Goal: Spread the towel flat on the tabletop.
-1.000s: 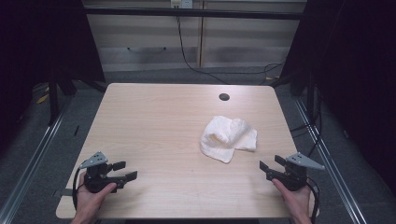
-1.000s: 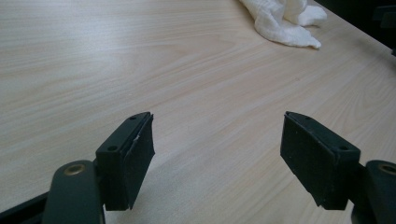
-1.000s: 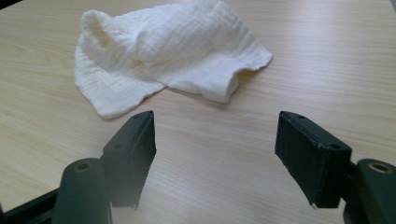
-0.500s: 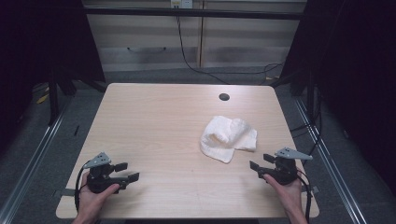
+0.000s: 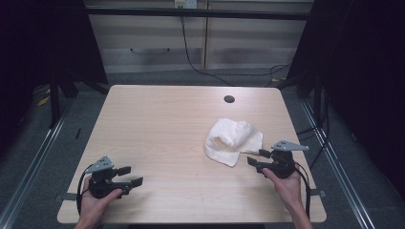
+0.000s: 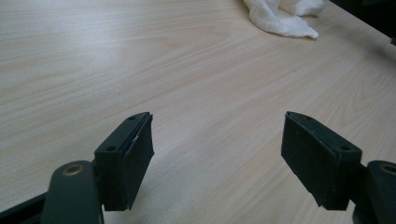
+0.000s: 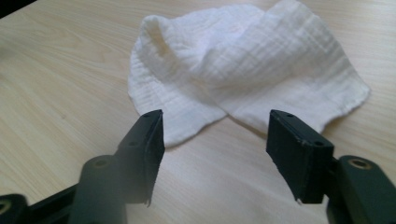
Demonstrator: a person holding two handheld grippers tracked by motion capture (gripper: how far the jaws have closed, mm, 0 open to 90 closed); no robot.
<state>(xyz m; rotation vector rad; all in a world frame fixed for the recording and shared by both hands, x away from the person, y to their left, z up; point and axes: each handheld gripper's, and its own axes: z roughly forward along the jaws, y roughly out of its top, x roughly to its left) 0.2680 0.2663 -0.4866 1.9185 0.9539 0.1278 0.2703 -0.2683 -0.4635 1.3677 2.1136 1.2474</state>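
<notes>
A crumpled white muslin cloth [image 5: 233,141] lies on the right half of the light wood table [image 5: 157,129], nearer the person than the small dark hole [image 5: 229,99] toward the far edge. The right tool [image 5: 258,158] is held just beside the cloth's near edge, its jaws spread wide and empty; in the right gripper view the cloth [image 7: 243,70] sits directly ahead, with two rounded flaps meeting at a notch between the jaws. The left tool [image 5: 130,175] is well apart from it, near the table's front left corner, jaws likewise wide with nothing between them, and the cloth [image 6: 280,16] shows far off at the top of the left gripper view. The cloth looks light, soft and limp, with a crinkled weave that should give the pads good grip; it will sag and drag rather than keep shape. A sensible hold would be a thin flap edge or corner lying flat on the table, pinched low so only one layer is caught, rather than the puffed middle fold.
</notes>
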